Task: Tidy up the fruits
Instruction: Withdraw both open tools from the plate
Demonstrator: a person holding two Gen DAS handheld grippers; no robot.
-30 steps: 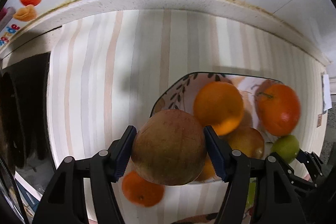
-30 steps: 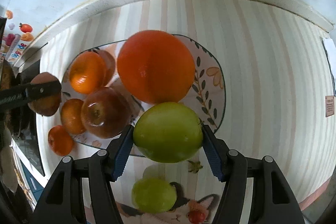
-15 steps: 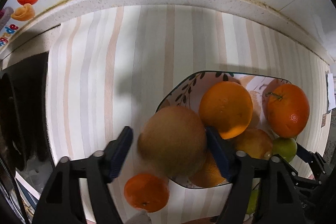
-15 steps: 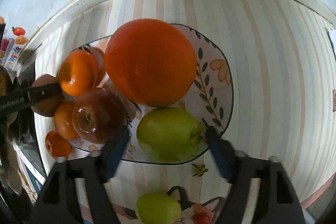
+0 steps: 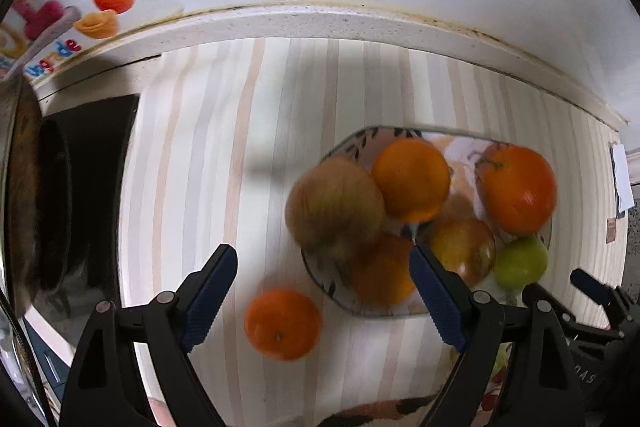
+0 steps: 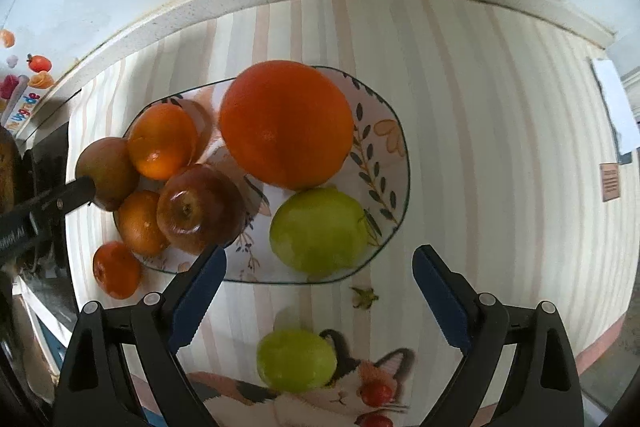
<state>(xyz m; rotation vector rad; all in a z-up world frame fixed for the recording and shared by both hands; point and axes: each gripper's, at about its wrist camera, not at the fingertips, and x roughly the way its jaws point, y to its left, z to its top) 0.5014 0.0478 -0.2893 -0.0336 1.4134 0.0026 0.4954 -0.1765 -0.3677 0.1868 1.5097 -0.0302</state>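
Claws first: the right claw (image 6: 320, 297) and left claw (image 5: 322, 297) both gape wide, holding nothing. Nearest the right one, short of the plate (image 6: 394, 131), lies one green apple (image 6: 296, 365); one tangerine (image 6: 116, 275) sits just off the plate's left edge. On the plate: one green apple (image 6: 320, 229), one red apple (image 6: 198, 207), three oranges, one brownish fruit (image 6: 106, 173) at the left rim.

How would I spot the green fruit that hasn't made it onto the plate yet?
Find the leaf-patterned plate piled with fruit on the striped cloth. Nearer the camera, a green fruit lies on the cat picture. Unlike the green apple, it sits off the plate.
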